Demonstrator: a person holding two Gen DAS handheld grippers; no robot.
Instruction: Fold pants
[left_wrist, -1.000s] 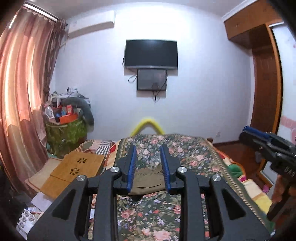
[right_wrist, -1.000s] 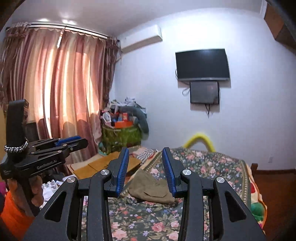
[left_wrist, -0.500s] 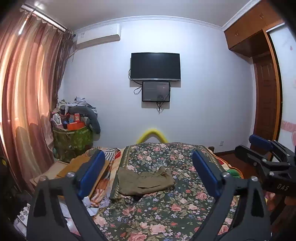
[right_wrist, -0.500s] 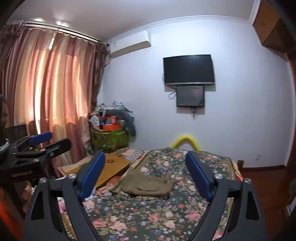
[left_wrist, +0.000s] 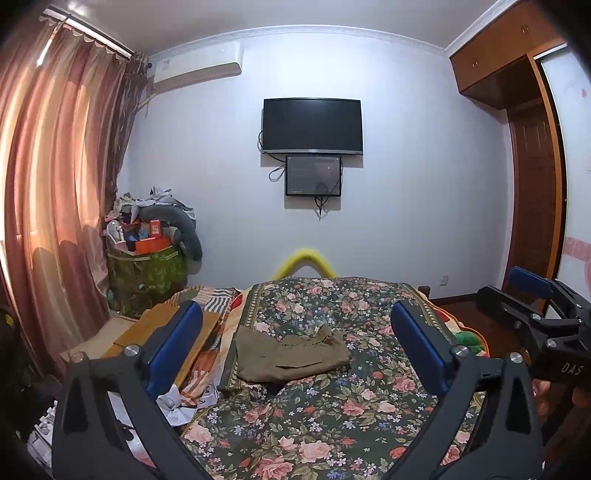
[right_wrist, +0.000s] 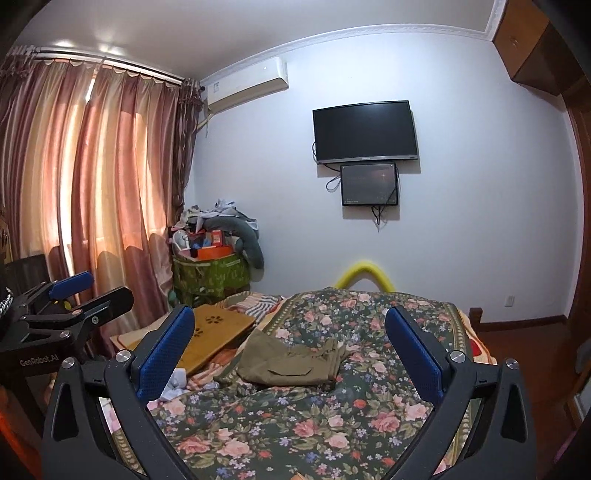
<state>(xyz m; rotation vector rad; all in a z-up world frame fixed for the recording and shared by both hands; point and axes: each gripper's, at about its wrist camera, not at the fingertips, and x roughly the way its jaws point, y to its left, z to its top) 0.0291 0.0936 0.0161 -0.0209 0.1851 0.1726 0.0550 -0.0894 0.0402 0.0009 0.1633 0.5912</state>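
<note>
Olive-green cloth pants (left_wrist: 291, 352), bunched in loose fold, lie on floral quilted bedspread (left_wrist: 332, 417), toward its window-side edge. Left gripper (left_wrist: 295, 350) and right gripper (right_wrist: 290, 354) both opening wide, nothing between jaws, well short of pants. Risk: pants sliding off that edge; pinching bedspread too.

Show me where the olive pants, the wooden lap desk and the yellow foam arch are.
olive pants (left_wrist: 291, 354), left wrist view, middle of the folded bundle.
wooden lap desk (right_wrist: 218, 326), right wrist view, its top near the flower cutouts.
yellow foam arch (right_wrist: 364, 268), right wrist view, top of the curve.
</note>
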